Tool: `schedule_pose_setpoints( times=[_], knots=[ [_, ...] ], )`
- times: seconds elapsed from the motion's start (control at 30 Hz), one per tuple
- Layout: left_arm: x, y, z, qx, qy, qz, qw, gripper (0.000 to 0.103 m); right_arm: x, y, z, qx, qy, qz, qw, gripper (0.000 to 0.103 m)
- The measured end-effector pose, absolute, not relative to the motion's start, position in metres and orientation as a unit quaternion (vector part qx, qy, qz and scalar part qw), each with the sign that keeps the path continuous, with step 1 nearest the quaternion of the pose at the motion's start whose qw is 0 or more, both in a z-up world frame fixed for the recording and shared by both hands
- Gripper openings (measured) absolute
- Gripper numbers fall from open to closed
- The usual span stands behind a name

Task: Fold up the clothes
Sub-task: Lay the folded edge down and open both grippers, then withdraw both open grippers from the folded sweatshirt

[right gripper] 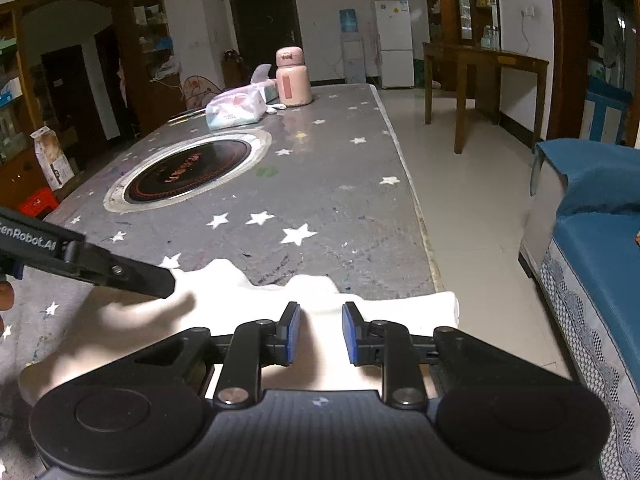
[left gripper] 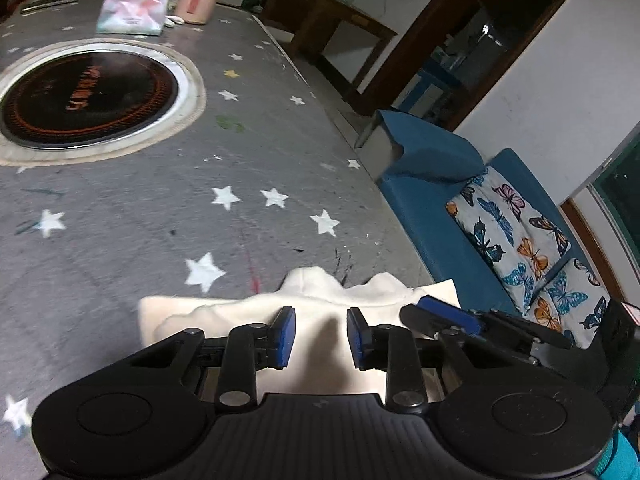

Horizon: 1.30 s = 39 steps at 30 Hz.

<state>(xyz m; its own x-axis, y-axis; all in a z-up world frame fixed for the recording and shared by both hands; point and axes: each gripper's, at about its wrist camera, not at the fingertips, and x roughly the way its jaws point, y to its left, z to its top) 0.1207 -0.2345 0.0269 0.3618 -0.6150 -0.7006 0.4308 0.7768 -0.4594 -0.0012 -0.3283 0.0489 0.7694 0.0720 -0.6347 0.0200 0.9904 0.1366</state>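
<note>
A cream-white garment (left gripper: 320, 292) lies bunched at the near right corner of the grey star-print table (left gripper: 240, 152), its far edge rippled. My left gripper (left gripper: 321, 320) hovers just over it with its blue pads (left gripper: 285, 334) apart and only cloth showing below the gap. The right gripper (left gripper: 444, 314) sits close on its right, over the garment's right end. In the right wrist view the garment (right gripper: 240, 292) reaches the table's edge; my right gripper (right gripper: 320, 316) is open above it, nothing pinched. The left gripper (right gripper: 120, 274) comes in from the left over the cloth.
A round black hob (right gripper: 188, 172) is set into the table's middle. A tissue pack (right gripper: 236, 110) and a pink flask (right gripper: 293, 78) stand at the far end. A blue sofa (left gripper: 424, 208) with a butterfly cushion (left gripper: 516, 232) stands right of the table, across a tiled gap (right gripper: 472, 208).
</note>
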Motion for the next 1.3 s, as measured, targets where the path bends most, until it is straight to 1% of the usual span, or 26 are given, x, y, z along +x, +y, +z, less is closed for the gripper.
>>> schedule_pose_setpoints(
  times=[0.13,0.3,0.4,0.47,0.53,0.73,0.9,1.13,1.3],
  knots=[
    [0.124,-0.243,0.019,-0.096,0.468,-0.318,0.819,0.030,0.000,-0.327,0.045,0.065,0.339,0.013,0.939,0.025],
    [0.124,-0.243,0.019,-0.096,0.467,-0.318,0.820,0.030,-0.002,-0.324,0.046,0.049,0.337,0.023,0.940,0.033],
    [0.119,-0.240,0.023,-0.092,0.461,-0.320,0.822,0.030,-0.005,-0.324,0.050,0.050,0.335,0.027,0.941,0.041],
    [0.112,-0.238,0.028,-0.085,0.454,-0.325,0.825,0.030,-0.011,-0.321,0.054,0.043,0.333,0.025,0.942,0.044],
    [0.101,-0.234,0.033,-0.084,0.446,-0.337,0.825,0.031,-0.018,-0.317,0.058,0.037,0.330,0.025,0.943,0.051],
    [0.063,-0.222,0.037,-0.070,0.440,-0.366,0.817,0.032,-0.051,-0.307,0.070,0.034,0.315,0.038,0.948,0.057],
    [0.036,-0.207,0.034,-0.054,0.439,-0.373,0.815,0.032,-0.078,-0.299,0.074,0.029,0.309,0.043,0.950,0.059],
    [0.014,-0.192,0.024,-0.049,0.427,-0.377,0.820,0.032,-0.102,-0.289,0.059,0.012,0.319,0.037,0.947,0.061],
    [0.009,-0.192,0.029,-0.049,0.417,-0.379,0.824,0.033,-0.107,-0.284,0.057,0.004,0.317,0.031,0.948,0.062]
  ],
)
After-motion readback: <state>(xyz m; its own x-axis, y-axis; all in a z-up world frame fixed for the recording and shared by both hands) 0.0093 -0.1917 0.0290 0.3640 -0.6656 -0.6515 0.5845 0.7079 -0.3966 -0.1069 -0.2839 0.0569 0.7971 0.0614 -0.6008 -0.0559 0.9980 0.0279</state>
